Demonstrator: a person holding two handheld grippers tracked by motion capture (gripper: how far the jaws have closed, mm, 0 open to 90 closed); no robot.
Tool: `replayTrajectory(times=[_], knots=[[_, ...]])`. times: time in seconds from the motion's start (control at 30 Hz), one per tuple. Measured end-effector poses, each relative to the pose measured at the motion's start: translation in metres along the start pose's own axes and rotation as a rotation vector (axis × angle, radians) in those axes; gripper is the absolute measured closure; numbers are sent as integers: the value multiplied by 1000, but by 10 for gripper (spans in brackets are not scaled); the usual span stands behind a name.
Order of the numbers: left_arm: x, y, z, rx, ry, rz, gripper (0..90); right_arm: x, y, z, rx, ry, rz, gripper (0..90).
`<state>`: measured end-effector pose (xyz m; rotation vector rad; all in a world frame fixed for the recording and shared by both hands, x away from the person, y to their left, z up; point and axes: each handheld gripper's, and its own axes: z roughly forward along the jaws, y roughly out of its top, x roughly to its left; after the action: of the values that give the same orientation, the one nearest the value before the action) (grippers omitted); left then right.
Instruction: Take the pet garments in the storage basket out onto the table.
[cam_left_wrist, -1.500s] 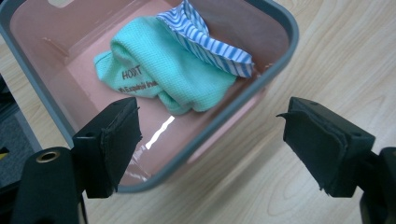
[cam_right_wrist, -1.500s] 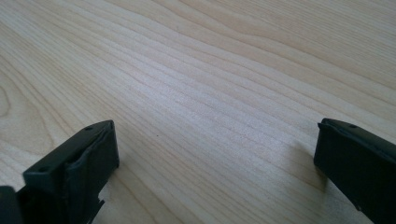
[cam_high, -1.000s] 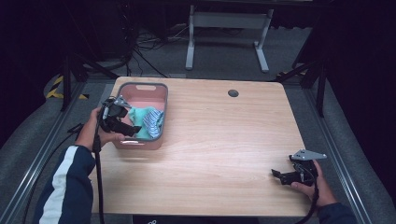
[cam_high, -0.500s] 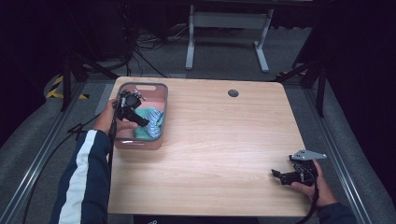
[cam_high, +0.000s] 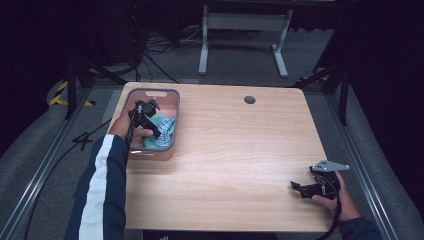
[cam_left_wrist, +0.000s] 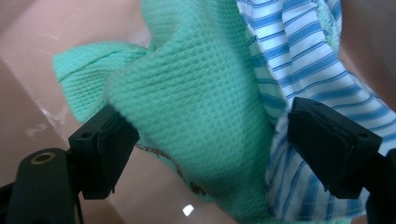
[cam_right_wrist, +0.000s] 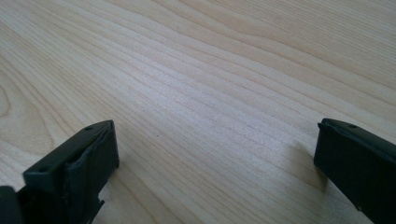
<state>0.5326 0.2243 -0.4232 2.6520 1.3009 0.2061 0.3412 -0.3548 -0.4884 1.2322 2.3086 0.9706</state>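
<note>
- Left gripper (cam_high: 151, 119) was lowered into the pink bin (cam_high: 170, 95) at the table's (cam_high: 240, 150) left; jaws were spread wide around the green cloth (cam_left_wrist: 201, 107), pads not pressing.
- Striped cloth (cam_left_wrist: 299, 60) was seen just beside it.
- Right gripper (cam_high: 300, 187) was held low at the right edge, jaws wide, nothing between.

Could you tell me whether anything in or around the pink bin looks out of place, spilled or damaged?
Nothing stands out. The mint-green knitted cloth and the blue-and-white striped cloth lie crumpled but inside the pink plastic bin, none spilled on the light wooden table. The left gripper straddles the green cloth, jaws open.
</note>
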Motion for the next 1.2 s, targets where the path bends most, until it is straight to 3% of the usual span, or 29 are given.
replayTrajectory(times=[0.1, 0.23, 0.3, 0.4, 0.6, 0.73, 0.77, 0.8, 0.83, 0.93, 1.2], knots=[[-1, 2, 4, 22, -8, -2, 174, 0, 0, 0, 0, 0, 0, 3], [2, 3, 9, 44, -33, -37, 157, 0, 0, 0, 0, 0, 0, 3], [3, 1, 10, 47, -68, -76, 168, 0, 0, 0, 0, 0, 0, 3], [4, -1, 10, 34, -122, -81, 262, 0, 0, 0, 0, 0, 0, 3], [1, 0, 6, 28, -169, -32, 506, 0, 0, 0, 0, 0, 0, 3], [-2, 1, 3, 18, -146, -1, 668, 0, 0, 0, 0, 0, 0, 3], [-4, 1, -1, 17, -108, 24, 706, 0, 0, 0, 0, 0, 0, 3], [-4, 1, -1, 17, -108, 24, 725, 0, 0, 0, 0, 0, 0, 3], [-6, 0, -9, -10, -77, 28, 742, 0, 0, 0, 0, 0, 0, 3], [-4, -3, -24, -56, -37, 52, 762, 0, 0, 0, 0, 3, -2, 3], [-1, -17, -63, -200, 5, 23, 771, 0, -1, 0, 0, 5, -6, 4]])
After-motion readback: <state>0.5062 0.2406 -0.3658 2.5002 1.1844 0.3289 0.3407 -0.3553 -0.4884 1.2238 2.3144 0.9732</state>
